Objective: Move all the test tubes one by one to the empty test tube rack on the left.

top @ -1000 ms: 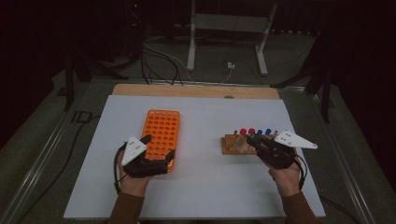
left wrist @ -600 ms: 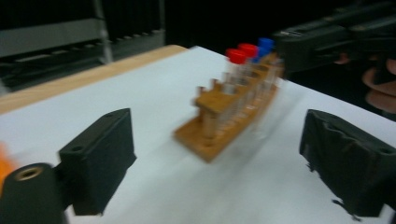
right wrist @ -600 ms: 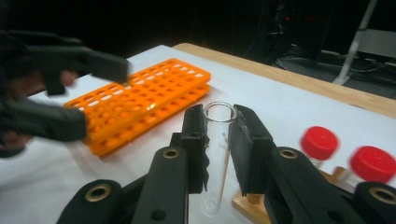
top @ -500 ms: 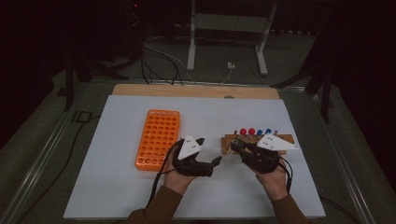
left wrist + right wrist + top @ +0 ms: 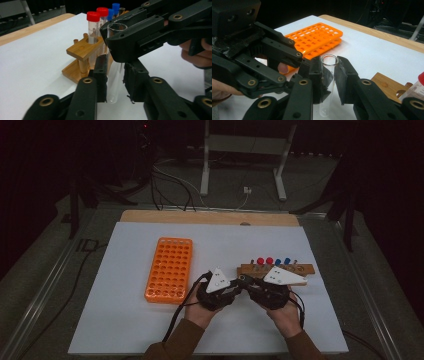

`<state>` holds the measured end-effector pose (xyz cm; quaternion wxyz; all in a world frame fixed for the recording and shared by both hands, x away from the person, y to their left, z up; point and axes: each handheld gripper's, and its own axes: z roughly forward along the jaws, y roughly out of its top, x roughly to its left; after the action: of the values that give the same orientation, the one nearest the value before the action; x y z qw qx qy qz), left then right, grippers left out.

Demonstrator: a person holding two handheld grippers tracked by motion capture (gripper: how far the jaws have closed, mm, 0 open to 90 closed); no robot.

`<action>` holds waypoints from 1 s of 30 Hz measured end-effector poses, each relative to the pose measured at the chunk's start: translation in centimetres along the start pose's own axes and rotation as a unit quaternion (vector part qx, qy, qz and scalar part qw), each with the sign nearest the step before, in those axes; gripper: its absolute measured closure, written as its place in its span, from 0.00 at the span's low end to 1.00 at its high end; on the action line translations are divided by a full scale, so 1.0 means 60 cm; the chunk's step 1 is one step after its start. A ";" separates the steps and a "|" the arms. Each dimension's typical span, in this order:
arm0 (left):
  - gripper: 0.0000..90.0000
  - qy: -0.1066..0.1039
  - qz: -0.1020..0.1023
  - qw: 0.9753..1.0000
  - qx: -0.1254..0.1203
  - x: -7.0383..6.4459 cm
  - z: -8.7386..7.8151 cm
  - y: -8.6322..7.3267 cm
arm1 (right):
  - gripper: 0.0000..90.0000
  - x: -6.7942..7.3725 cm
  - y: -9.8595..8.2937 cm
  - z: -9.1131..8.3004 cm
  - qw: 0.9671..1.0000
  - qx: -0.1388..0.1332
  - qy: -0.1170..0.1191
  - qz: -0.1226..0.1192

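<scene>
A clear uncapped test tube (image 5: 113, 85) stands upright between both grippers, just above the white table. My right gripper (image 5: 329, 75) is shut on its upper part, just under the rim (image 5: 329, 58). My left gripper (image 5: 115, 80) brackets the lower part, open, with a thin gap showing at one pad. In the high view the left gripper (image 5: 235, 289) and right gripper (image 5: 251, 286) meet tip to tip in front of the wooden rack (image 5: 305, 268). That rack holds red-capped tubes (image 5: 93, 27) and blue-capped tubes (image 5: 115, 6).
An orange tube rack (image 5: 170, 267) with several empty holes lies to the left of the hands. The white sheet (image 5: 125, 320) covers the table, with a wooden strip (image 5: 200, 216) along its far edge. A metal stand (image 5: 245, 150) and cables are on the floor beyond.
My left gripper has moved right from the orange rack to meet the right gripper. The right gripper has come left, away from the wooden rack, with the clear tube.
</scene>
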<state>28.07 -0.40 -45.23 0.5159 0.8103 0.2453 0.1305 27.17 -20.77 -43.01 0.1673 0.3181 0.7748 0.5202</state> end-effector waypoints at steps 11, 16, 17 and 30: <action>0.85 0.007 0.006 1.000 -0.006 0.001 0.000 -0.001 | 0.73 -0.007 0.002 -0.010 1.000 -0.019 0.007 0.014; 0.85 0.020 -0.012 1.000 -0.010 0.019 -0.009 -0.005 | 0.51 -0.022 0.003 -0.026 0.999 -0.037 -0.010 0.029; 0.86 0.020 -0.012 1.000 -0.010 0.019 -0.009 -0.005 | 0.46 -0.025 0.002 -0.028 0.999 -0.037 -0.014 0.033; 0.85 0.066 -0.031 0.996 -0.041 0.082 -0.065 -0.003 | 0.11 -0.045 -0.012 -0.053 0.996 -0.040 -0.075 0.040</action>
<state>30.38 5.32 -43.89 0.5353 0.7701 0.2980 0.1777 27.04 -24.99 -42.55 0.2164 0.3796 0.7252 0.5320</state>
